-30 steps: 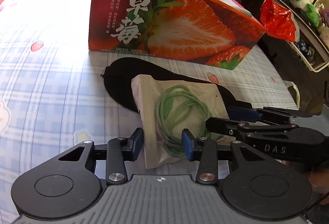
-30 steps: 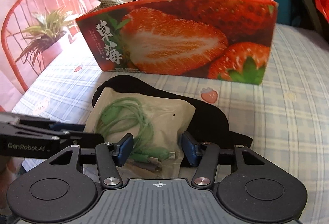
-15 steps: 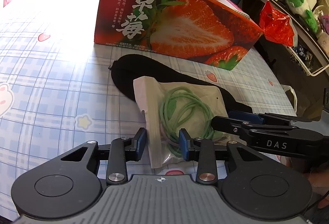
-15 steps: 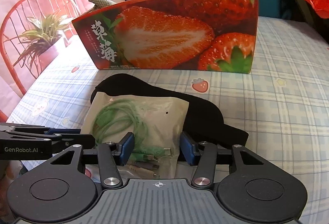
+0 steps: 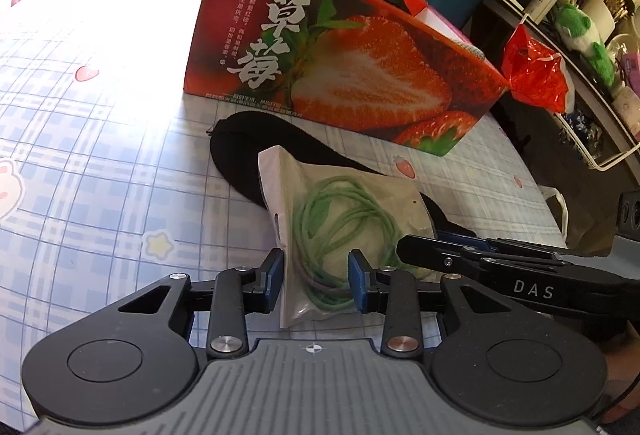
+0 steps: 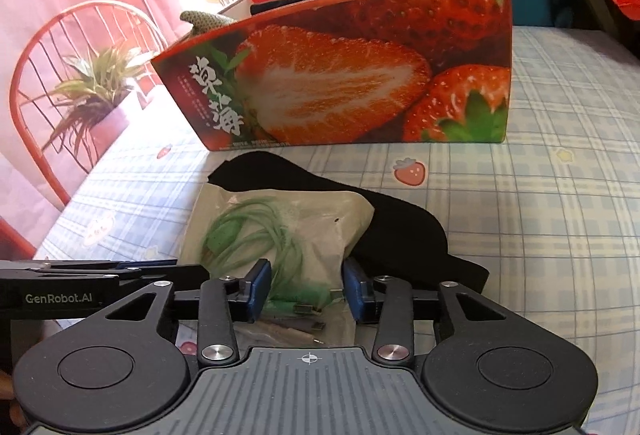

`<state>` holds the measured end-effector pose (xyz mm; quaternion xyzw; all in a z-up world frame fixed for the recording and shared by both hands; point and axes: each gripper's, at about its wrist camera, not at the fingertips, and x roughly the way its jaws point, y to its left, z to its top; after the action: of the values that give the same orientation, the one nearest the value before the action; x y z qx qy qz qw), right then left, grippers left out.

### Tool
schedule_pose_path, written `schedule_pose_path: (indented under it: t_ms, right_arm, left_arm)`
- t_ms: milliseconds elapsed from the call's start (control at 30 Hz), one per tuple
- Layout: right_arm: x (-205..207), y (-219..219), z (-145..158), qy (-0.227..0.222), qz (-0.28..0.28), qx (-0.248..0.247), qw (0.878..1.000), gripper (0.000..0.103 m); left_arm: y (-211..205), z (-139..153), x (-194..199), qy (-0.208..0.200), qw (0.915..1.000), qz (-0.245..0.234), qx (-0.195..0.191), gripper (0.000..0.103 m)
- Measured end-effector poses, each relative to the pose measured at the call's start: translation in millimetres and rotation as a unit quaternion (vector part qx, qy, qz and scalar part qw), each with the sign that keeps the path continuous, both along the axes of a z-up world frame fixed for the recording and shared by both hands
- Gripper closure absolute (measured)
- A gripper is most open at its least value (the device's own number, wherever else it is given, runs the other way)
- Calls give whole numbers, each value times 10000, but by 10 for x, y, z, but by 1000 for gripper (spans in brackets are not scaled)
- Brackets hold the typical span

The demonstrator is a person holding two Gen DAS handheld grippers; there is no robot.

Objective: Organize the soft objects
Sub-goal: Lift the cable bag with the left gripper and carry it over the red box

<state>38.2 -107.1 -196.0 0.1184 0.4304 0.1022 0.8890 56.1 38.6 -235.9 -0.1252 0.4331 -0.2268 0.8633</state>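
Both pairs of jaws have just been closing, and each now pinches the near edge of the clear pouch (image 5: 344, 223) of green cable: the left gripper (image 5: 316, 285) on one corner, the right gripper (image 6: 306, 291) on the other. That pouch lies on a black cloth (image 6: 400, 227), just in front of the strawberry box (image 6: 360, 75).

Left gripper (image 5: 316, 280): black linkage, blue pads, silver screws, grey ribbed base. Right gripper (image 6: 307, 290) matches; its side reads "DAS".
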Motion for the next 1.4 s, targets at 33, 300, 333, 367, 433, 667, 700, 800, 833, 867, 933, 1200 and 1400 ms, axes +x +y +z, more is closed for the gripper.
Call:
schedule_pose_path:
  t_ms: [33,300,333,367,433,667,700,800,833,867,933,1200,1400]
  right_arm:
    - [-8,0,5,-13,8,6,10000,67]
    - [-18,-5,1,16,-25,-28,10000,78]
    - [-20,-13,-8,25,-30,-21,10000,79]
    - [-23,-24,-15,36,-49,-10,10000,82]
    - [-35,-40,-21,38,-82,-23,10000,85]
    - [-56,-54,47,-90,-99,19,9999,88]
    - [-57,-53,55,-97,-106,26,9999,88]
    - [-64,-55,70,-114,-108,42,9999,89]
    - [-66,-55,77,-129,-104,48,9999,89]
    - [-68,-53,86,-146,-103,55,9998,90]
    - [-74,-50,109,-194,-89,80,9997,90]
    - [-76,-54,111,-159,-109,15,9998,90]
    - [-79,-69,96,-108,-153,0,9998,90]
  left_arm:
    - [-4,7,-7,-13,10000,-15,-3,66]
    - [15,7,-22,3,10000,26,44,66]
    - [19,-3,-20,20,10000,35,54,66]
    - [24,-15,-18,43,10000,50,68,66]
    - [46,-34,-21,71,9999,81,51,70]
    - [47,-7,-28,34,10000,65,-7,74]
    - [51,-6,-31,39,10000,70,-19,74]
    - [59,10,-34,26,9999,76,-84,74]
    - [58,20,-37,12,9999,66,-99,74]
    - [56,29,-39,-3,9999,48,-114,74]
    - [47,47,-48,-29,9999,8,-115,74]
    - [40,38,-43,-29,10000,-15,-62,76]
    - [105,-56,6,135,9998,120,-22,85]
